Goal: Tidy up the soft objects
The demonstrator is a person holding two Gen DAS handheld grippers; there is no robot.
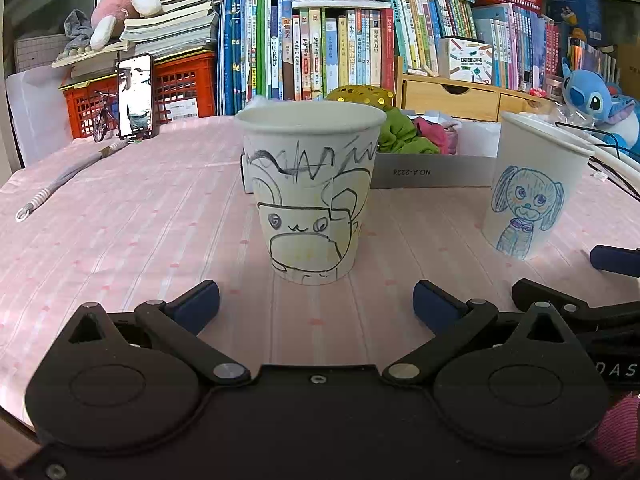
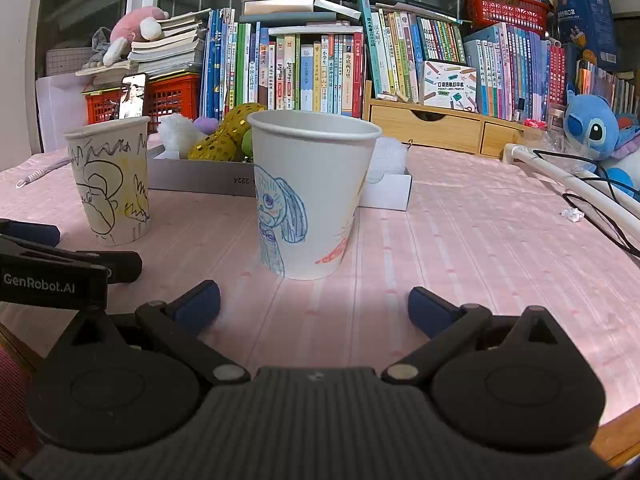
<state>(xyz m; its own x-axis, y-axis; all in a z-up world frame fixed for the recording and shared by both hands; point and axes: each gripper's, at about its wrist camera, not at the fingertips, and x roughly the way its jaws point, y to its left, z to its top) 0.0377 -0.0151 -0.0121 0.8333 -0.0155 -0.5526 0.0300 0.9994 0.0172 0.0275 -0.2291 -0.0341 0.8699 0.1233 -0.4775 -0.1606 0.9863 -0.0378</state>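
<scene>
Hovering low over a pink striped tablecloth (image 1: 120, 220), the left gripper (image 1: 316, 306) has its black arms and blue-padded fingers (image 1: 196, 304) spread wide, gripping nothing. Directly ahead of it, upright on the cloth and apart from the pads, stands a white paper cup with a black-and-yellow scribbled drawing (image 1: 310, 192). The right gripper (image 2: 314, 306), likewise spread wide and empty, faces a second white paper cup with a blue crayon dog drawing (image 2: 314, 196), also upright and clear of its fingers (image 2: 430, 308). The two cups stand near each other, the scribbled one to the left of the dog one. Behind them lies a shallow grey cardboard box (image 2: 192, 178) holding the soft items: a gold sequinned plush piece (image 2: 226, 136), a white fluffy plush (image 2: 178, 134), a small purple soft object (image 2: 206, 124), plus green fabric (image 1: 404, 136) and pink fabric (image 1: 432, 130). Just beside the box, at right, sits a small white box (image 2: 390, 190). Further back: a row of upright books (image 2: 312, 76), a wooden drawer unit (image 2: 436, 124), an orange plastic crate (image 1: 184, 88), a propped phone (image 1: 135, 96), a pink plush toy on stacked papers (image 1: 124, 8), and a blue plush character (image 2: 596, 128) at far right. A striped cord (image 1: 52, 188) lies on the cloth at left.
</scene>
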